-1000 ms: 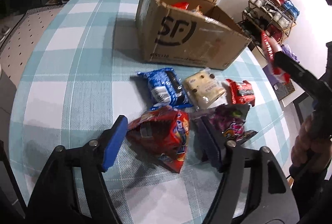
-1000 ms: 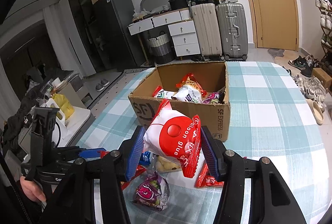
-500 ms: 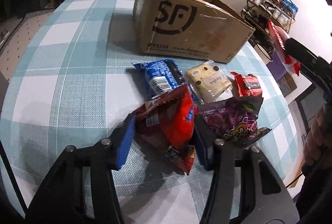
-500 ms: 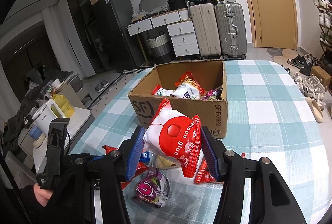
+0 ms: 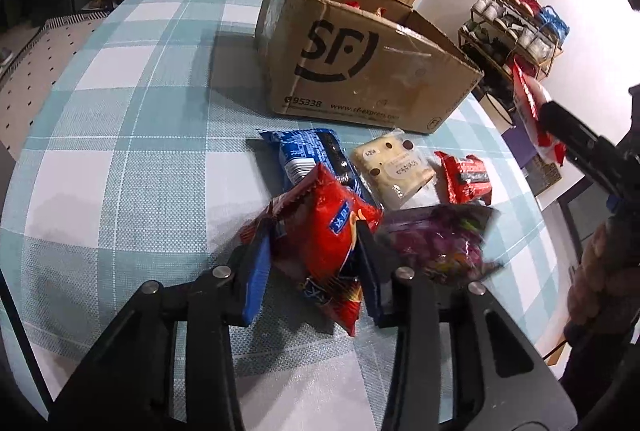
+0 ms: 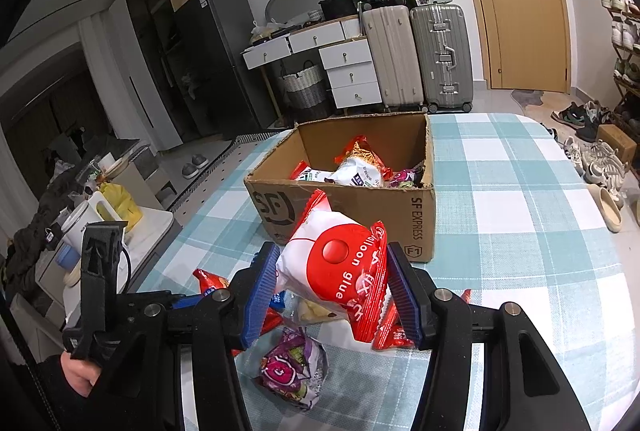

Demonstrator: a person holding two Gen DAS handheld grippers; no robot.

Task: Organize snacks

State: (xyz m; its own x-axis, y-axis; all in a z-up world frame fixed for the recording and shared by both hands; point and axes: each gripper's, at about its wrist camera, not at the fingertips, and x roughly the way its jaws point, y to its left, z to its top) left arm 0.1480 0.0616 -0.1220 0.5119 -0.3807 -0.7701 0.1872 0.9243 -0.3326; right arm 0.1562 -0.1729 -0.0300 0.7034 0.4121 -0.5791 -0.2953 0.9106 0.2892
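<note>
**Both tongs pinching snack bags near the box**

Closing in since 1 second ago, the left tongs [image 5: 312, 255] have gone from spread around the red chip bag [image 5: 326, 231] to pinching it between both blue pads, with the bag's lower end resting on the checkered tabletop [image 5: 120, 159]. Just beyond these tongs lie the blue packet [image 5: 310, 155], the cream packet [image 5: 392, 167] and a small red packet [image 5: 466, 177]; the purple bag [image 5: 438, 243] sits right beside their right finger. Farther ahead stands the cardboard box [image 5: 360, 71], open at the top.

Unchanged in grip, the right tongs [image 6: 332, 289] are pressed on the red and white bag [image 6: 336, 271], held up off the tabletop in front of the box, which already holds several snacks [image 6: 356, 167]. Below these tongs the purple bag shows again, and the left tongs reach in from the left side.
</note>
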